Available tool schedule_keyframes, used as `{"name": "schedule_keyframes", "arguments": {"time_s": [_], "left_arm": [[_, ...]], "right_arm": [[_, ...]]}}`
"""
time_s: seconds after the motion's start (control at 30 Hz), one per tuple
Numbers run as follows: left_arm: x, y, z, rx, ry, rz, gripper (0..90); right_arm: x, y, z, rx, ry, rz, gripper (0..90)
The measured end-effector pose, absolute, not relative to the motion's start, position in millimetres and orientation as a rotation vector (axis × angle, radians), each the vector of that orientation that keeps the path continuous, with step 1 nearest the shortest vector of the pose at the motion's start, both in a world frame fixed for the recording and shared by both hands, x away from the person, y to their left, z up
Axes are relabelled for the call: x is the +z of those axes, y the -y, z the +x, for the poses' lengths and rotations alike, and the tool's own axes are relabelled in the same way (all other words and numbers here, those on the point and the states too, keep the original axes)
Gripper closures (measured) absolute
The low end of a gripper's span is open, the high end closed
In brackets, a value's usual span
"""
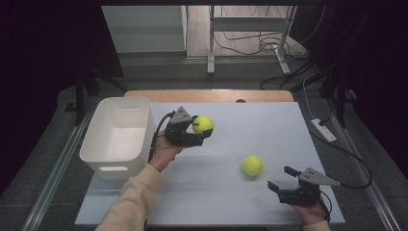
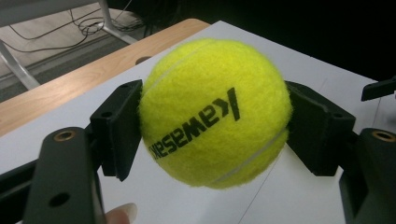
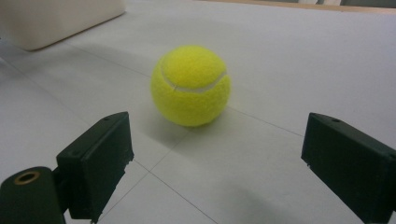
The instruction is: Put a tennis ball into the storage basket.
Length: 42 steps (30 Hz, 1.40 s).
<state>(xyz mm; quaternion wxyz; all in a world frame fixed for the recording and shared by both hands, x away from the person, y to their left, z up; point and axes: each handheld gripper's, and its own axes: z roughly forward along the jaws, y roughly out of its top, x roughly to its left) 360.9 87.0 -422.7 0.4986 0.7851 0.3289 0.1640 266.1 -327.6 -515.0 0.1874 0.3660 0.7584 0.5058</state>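
Black jaws of our left gripper [image 2: 212, 126] clamp the Kawasaki tennis ball [image 2: 215, 112] above the table [image 1: 269, 125], likely bound for the white bin [image 1: 118, 132] alongside. Our right gripper [image 1: 283, 177] waits wide open, aimed at the second tennis ball [image 1: 252, 165].

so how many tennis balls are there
2. One tennis ball is clamped in the left gripper, held up beside the white bin. The other ball lies on the table, just ahead of the open right gripper. The bin's inside looks empty.
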Motion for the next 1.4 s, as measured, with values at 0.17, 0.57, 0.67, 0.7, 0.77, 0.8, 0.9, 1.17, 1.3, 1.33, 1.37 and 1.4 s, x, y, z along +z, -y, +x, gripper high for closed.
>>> {"name": "schedule_keyframes", "arguments": {"time_s": [0.17,0.57,0.67,0.7,0.77,0.8,0.9,1.17,1.3,1.33,1.37,1.4], "left_arm": [[-420,-89,359,0.407,-0.807,1.891,26.8],[-411,-95,356,0.424,-0.808,1.874,26.8],[-408,-97,355,0.43,-0.811,1.871,26.8],[-407,-97,355,0.431,-0.812,1.871,26.8],[-406,-98,355,0.436,-0.813,1.87,26.8],[-405,-99,354,0.44,-0.812,1.87,26.8],[-402,-101,353,0.446,-0.81,1.865,26.8],[-396,-108,352,0.459,-0.816,1.845,26.8],[-393,-111,351,0.471,-0.818,1.838,26.8],[-392,-112,351,0.472,-0.817,1.838,26.8],[-391,-113,351,0.474,-0.818,1.834,26.8],[-390,-113,351,0.477,-0.819,1.831,26.8]], "right_arm": [[-515,328,266,1.421,-2.139,1.026,8.4],[-515,327,266,1.424,-2.133,1.03,8.4],[-514,327,266,1.424,-2.133,1.028,8.4],[-514,327,266,1.424,-2.133,1.029,8.4],[-514,327,266,1.425,-2.131,1.027,8.4],[-514,327,266,1.426,-2.131,1.027,8.4],[-514,327,265,1.425,-2.133,1.029,8.4],[-514,326,265,1.424,-2.136,1.027,8.4],[-514,326,266,1.425,-2.133,1.027,8.4],[-514,326,266,1.425,-2.133,1.027,8.4],[-514,326,266,1.425,-2.133,1.026,8.4],[-514,326,266,1.425,-2.134,1.026,8.4]]}}
